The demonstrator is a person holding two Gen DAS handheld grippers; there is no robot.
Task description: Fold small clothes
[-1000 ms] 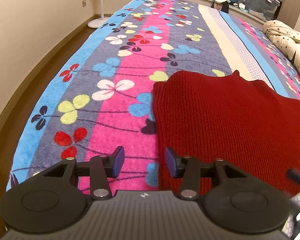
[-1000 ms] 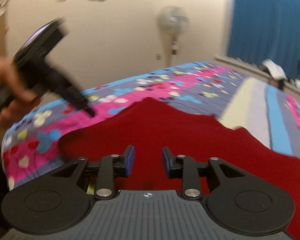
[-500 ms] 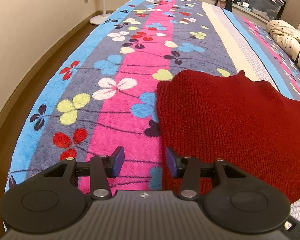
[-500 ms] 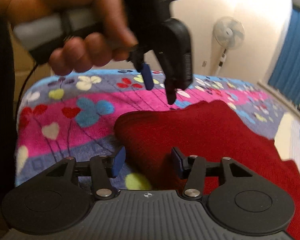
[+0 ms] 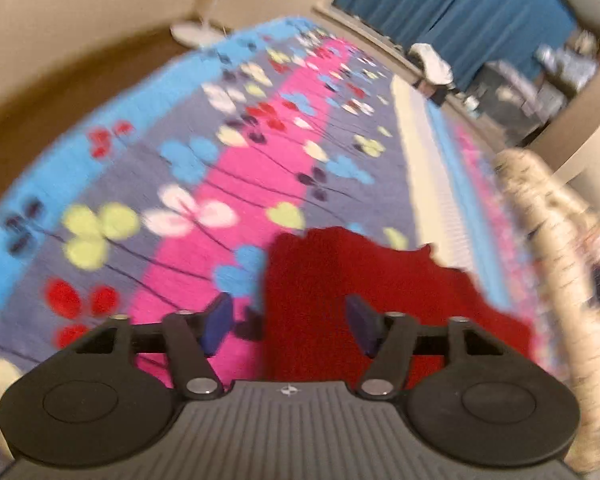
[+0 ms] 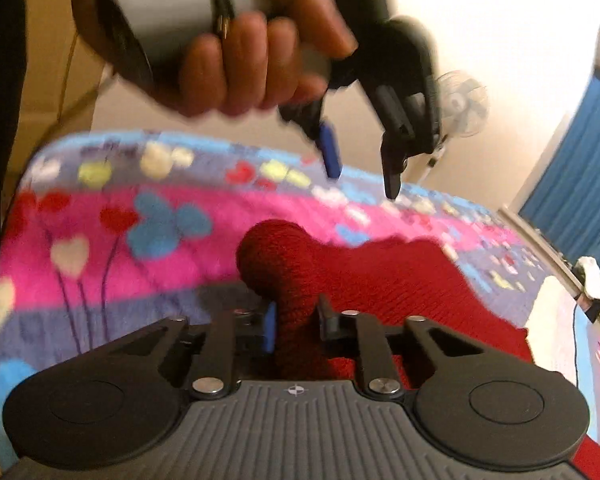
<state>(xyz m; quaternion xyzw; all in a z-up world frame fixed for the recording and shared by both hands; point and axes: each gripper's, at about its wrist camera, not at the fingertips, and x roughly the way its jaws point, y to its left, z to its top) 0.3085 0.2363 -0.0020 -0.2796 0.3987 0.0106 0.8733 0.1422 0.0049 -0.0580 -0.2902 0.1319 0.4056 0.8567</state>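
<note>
A flowered blanket (image 5: pixel 228 184) covers the bed. Blue curtains (image 5: pixel 452 12) hang behind, a fan (image 6: pixel 462 106) stands by the wall.

No words, brand names or numbers can be read anywhere here. The one sign in sight is a small white crosshair mark, a circle cut by a cross, printed at the middle of the front edge of the ribbed grey body of each gripper: on the left gripper (image 5: pixel 288 322) it sits at the top of the ribbing, and the right gripper (image 6: pixel 296 322) carries the same mark in the same spot. Everything else is too blurred to show any lettering.
</note>
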